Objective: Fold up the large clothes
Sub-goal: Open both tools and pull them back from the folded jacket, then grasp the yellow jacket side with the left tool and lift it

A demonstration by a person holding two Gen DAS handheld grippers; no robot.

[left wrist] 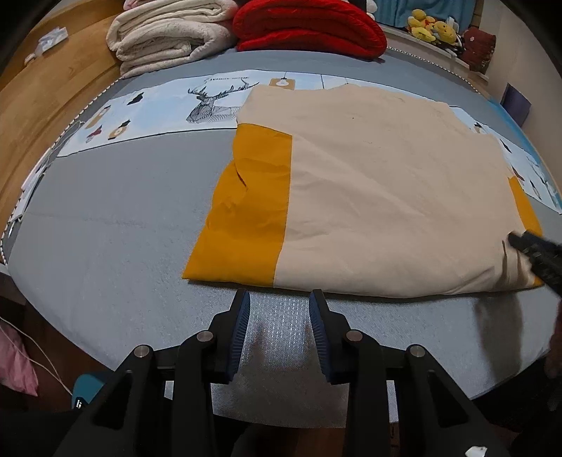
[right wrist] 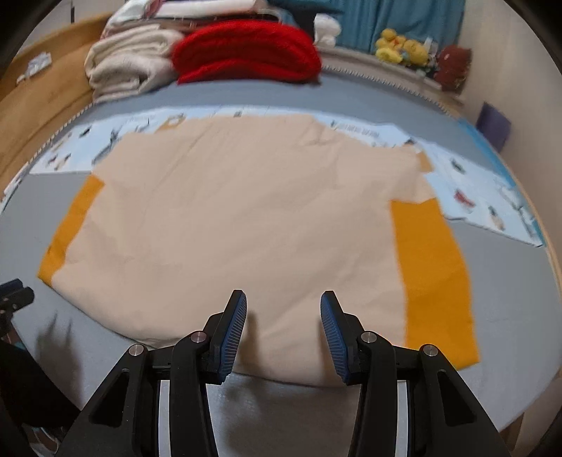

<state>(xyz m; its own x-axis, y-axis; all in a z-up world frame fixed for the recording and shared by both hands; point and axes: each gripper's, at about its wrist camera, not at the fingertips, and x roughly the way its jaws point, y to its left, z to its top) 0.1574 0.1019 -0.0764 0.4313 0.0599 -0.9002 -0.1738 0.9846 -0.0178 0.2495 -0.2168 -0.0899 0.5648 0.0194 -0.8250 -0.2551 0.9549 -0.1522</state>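
A large beige garment (left wrist: 386, 197) with mustard-yellow side panels (left wrist: 246, 211) lies flat on the grey bed (left wrist: 112, 246). In the right wrist view the same garment (right wrist: 246, 218) fills the middle, with a yellow panel (right wrist: 435, 274) at its right. My left gripper (left wrist: 280, 302) hangs open over bare bed just short of the garment's near edge, with nothing between its fingers. My right gripper (right wrist: 282, 302) stands open above the garment's near edge, also with nothing in it. The right gripper (left wrist: 534, 253) also shows at the garment's near right corner, and the left gripper (right wrist: 14, 291) at the left edge.
A folded cream blanket (left wrist: 165, 35) and a red blanket (left wrist: 309, 28) are stacked at the far end of the bed. A printed cloth with a deer (left wrist: 207, 102) lies under the garment's far edge. Yellow plush toys (left wrist: 432, 28) sit at the back right. Wooden boards (left wrist: 38, 102) run along the left.
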